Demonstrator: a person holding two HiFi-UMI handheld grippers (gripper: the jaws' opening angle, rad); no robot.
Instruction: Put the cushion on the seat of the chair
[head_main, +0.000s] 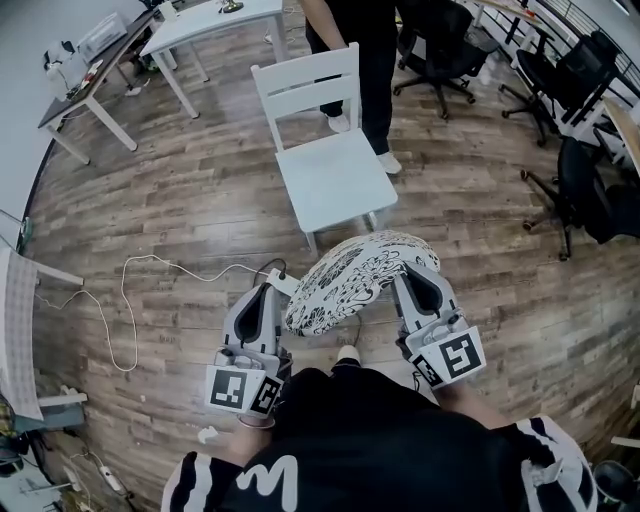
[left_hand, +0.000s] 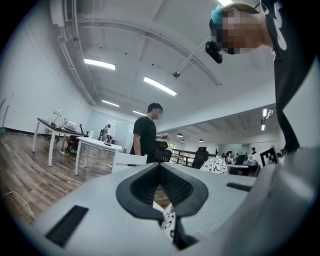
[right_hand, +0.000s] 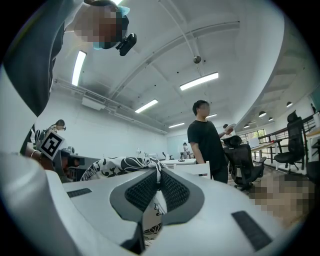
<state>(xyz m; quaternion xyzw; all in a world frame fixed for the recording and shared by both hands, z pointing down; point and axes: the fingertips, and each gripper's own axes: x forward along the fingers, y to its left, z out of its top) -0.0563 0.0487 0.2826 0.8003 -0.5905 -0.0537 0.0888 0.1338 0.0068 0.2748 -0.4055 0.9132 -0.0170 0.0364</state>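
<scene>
Head view looks down on the left gripper (head_main: 272, 293) and the right gripper (head_main: 413, 272). Each has its jaws pinched tight on an opposite edge of the black-and-white patterned cushion (head_main: 355, 280), which hangs between them above the wooden floor (head_main: 180, 200). The cushion is near the front of the white chair (head_main: 335, 178), not touching its seat. A person in black (head_main: 362, 45) stands just behind the chair's backrest, and a white table (head_main: 215, 20) lies further behind the chair.
</scene>
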